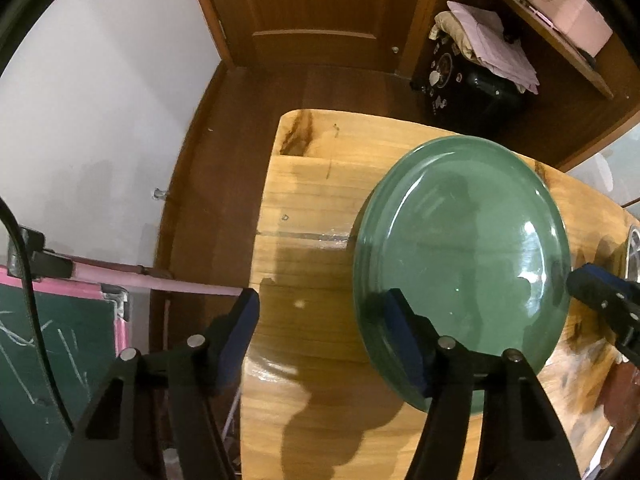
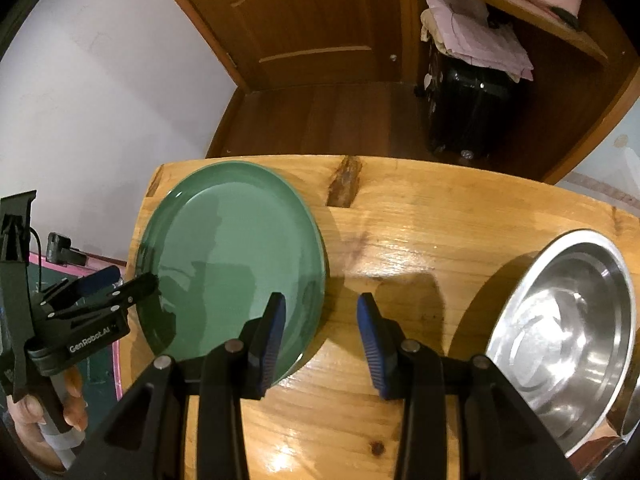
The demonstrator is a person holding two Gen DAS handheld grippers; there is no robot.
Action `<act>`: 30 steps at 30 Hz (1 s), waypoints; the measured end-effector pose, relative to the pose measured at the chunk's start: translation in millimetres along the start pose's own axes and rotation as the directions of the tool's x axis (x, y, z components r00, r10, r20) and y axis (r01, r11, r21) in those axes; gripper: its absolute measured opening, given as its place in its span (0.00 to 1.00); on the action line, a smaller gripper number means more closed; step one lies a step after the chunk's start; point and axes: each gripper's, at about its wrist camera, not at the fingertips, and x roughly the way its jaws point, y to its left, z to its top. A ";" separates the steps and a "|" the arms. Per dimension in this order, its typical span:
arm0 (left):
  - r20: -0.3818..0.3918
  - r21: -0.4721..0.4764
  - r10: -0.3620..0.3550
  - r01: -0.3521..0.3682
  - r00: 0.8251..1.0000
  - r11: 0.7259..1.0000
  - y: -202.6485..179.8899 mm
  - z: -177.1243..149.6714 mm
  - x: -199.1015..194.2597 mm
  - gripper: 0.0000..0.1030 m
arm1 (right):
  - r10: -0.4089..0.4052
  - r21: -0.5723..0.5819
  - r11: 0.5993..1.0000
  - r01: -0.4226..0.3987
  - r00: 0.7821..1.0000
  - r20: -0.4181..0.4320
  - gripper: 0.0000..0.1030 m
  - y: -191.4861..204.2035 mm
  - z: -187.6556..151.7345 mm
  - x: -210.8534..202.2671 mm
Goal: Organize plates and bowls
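Note:
A green plate lies on the wooden table; it looks like a stack of two or more plates. It also shows in the right wrist view at the table's left end. My left gripper is open at the plate's near-left rim, with its right finger over the rim. From the right wrist view the left gripper sits at the plate's left edge. My right gripper is open and empty, above the table just right of the plate. A steel bowl stands at the right.
The table's left edge drops to a wooden floor. A green chalkboard with a pink frame leans at the lower left. A black suitcase with folded cloth on top stands beyond the table by a wooden door.

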 end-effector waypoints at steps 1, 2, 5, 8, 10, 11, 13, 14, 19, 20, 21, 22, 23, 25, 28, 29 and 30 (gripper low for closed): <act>-0.003 -0.003 -0.016 0.016 1.000 1.000 1.2 -0.4 0.7 0.59 | 0.005 0.003 1.000 -0.005 1.000 -0.002 0.34 -1.2 1.3 1.5; -0.004 -0.004 -0.027 0.027 1.000 1.000 1.5 -0.4 0.9 0.57 | 0.009 0.004 1.000 -0.009 1.000 -0.003 0.29 -1.9 1.3 3.4; -0.009 -0.007 -0.052 0.052 0.999 0.999 2.8 0.3 0.3 0.56 | 0.026 0.004 1.000 -0.026 0.999 -0.023 0.20 -2.2 0.5 10.0; -0.013 -0.018 -0.083 0.083 0.996 0.996 3.9 0.3 1.5 0.53 | 0.039 0.012 0.999 -0.038 0.999 -0.031 0.19 -3.7 -0.6 15.3; -0.013 -0.021 -0.109 0.109 0.994 0.994 5.5 1.0 2.7 0.49 | 0.049 0.016 0.999 -0.048 0.998 -0.029 0.15 -4.3 -1.2 17.1; -0.012 -0.019 -0.116 0.116 0.993 0.993 5.2 1.3 2.6 0.47 | 0.053 0.016 0.998 -0.052 0.998 -0.028 0.13 -4.5 -1.4 17.7; -0.008 -0.008 -0.127 0.127 0.992 0.992 3.2 2.6 2.3 0.42 | 0.065 0.019 0.998 -0.065 0.998 -0.025 0.11 -5.2 -1.7 18.5; -0.007 -0.002 -0.138 0.138 0.990 0.990 2.6 3.3 2.2 0.38 | 0.069 0.020 0.997 -0.069 0.997 -0.022 0.10 -5.3 -1.7 18.4; -0.011 0.000 -0.182 0.182 0.983 0.983 -2.6 6.7 3.0 0.28 | 0.079 0.019 0.997 -0.079 0.997 -0.016 0.10 -4.9 -2.7 18.9; -0.012 0.005 -0.186 0.187 0.982 0.982 -4.6 6.8 3.1 0.27 | 0.083 0.020 0.996 -0.083 0.996 -0.016 0.09 -5.3 -3.1 18.8; -0.008 0.012 -0.177 0.177 0.984 0.984 -7.0 6.4 2.8 0.27 | 0.087 0.022 0.996 -0.087 0.996 -0.017 0.09 -5.3 -3.6 18.8; -0.007 0.015 -0.173 0.173 0.985 0.985 -7.9 7.1 2.5 0.27 | 0.087 0.022 0.996 -0.087 0.996 -0.017 0.09 -5.3 -3.9 18.6; -0.007 0.014 -0.175 0.175 0.985 0.984 -8.1 7.2 2.3 0.27 | 0.084 0.019 0.996 -0.084 0.996 -0.016 0.09 -4.8 -4.3 18.3; -0.012 0.010 -0.177 0.177 0.984 0.984 -10.3 6.5 1.3 0.26 | 0.081 0.014 0.997 -0.081 0.997 -0.018 0.09 -3.8 -6.3 17.8; -0.026 0.013 -0.176 0.176 0.984 0.984 -13.2 3.4 0.0 0.26 | 0.082 0.009 0.997 -0.082 0.996 -0.020 0.09 -4.0 -9.4 15.1; -0.030 0.014 -0.174 0.175 0.984 0.985 -13.8 2.3 -0.6 0.26 | 0.081 0.007 0.997 -0.081 0.997 -0.020 0.09 -3.8 -10.8 13.9; -0.034 0.013 -0.173 0.173 0.984 0.985 -13.5 1.1 -1.4 0.25 | 0.081 0.007 0.997 -0.081 0.997 -0.020 0.09 -3.8 -12.7 12.2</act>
